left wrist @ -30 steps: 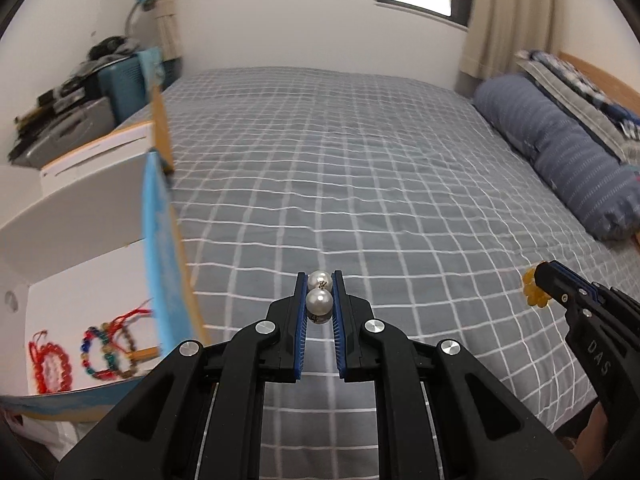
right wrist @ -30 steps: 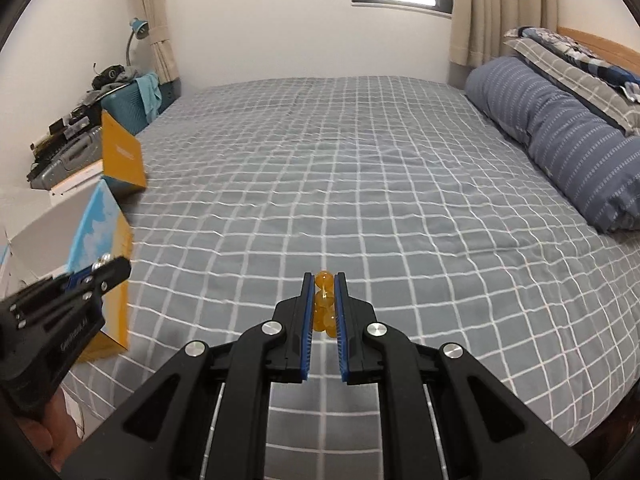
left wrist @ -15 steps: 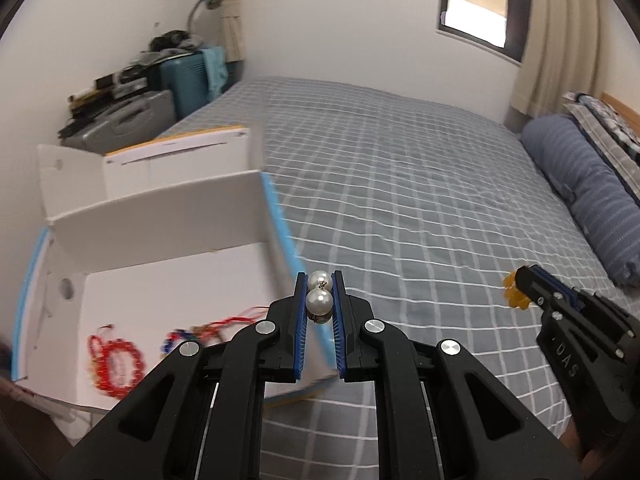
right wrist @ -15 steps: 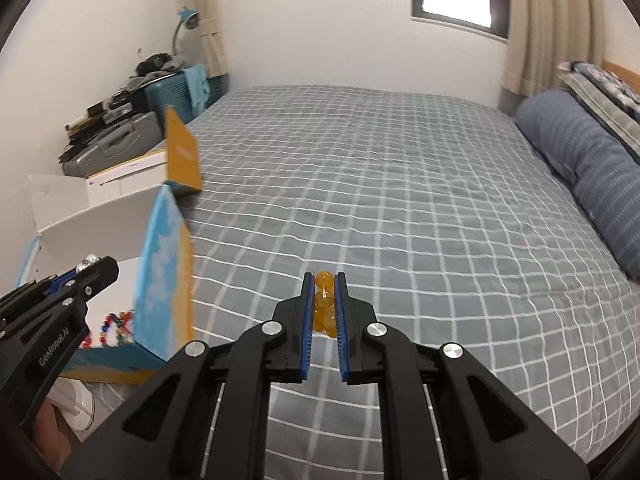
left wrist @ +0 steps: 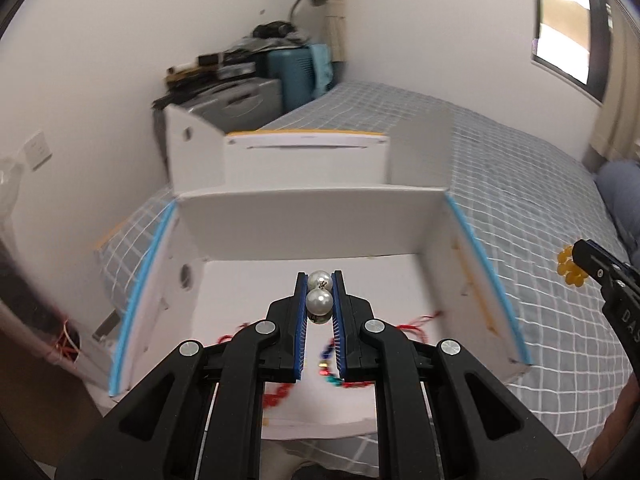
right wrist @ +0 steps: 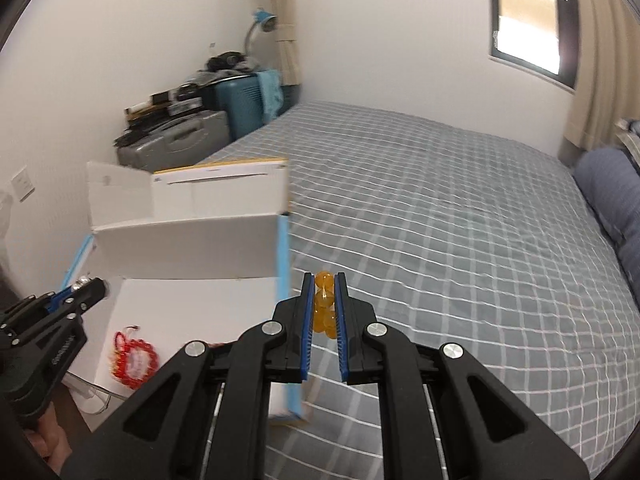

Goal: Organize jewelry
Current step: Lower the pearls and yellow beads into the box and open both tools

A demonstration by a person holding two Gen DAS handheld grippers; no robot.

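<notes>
My left gripper is shut on a string of white pearl beads and hangs over the open white cardboard box on the bed's left corner. On the box floor lie a red bead bracelet and a multicoloured bead bracelet, partly hidden behind my fingers. My right gripper is shut on a yellow amber bead bracelet, just right of the box's blue-edged side wall, over the bedspread. Each gripper shows at the edge of the other's view: the right gripper, the left gripper.
The bed carries a grey checked cover. Suitcases and clutter are stacked against the wall beyond the box, with a blue lamp above. A blue striped pillow lies far right. A window sits high on the back wall.
Both grippers swung left toward the box and rose a little. The left one now hangs over the box's inside; the right one has reached the box's right wall. Both grips are unchanged.
</notes>
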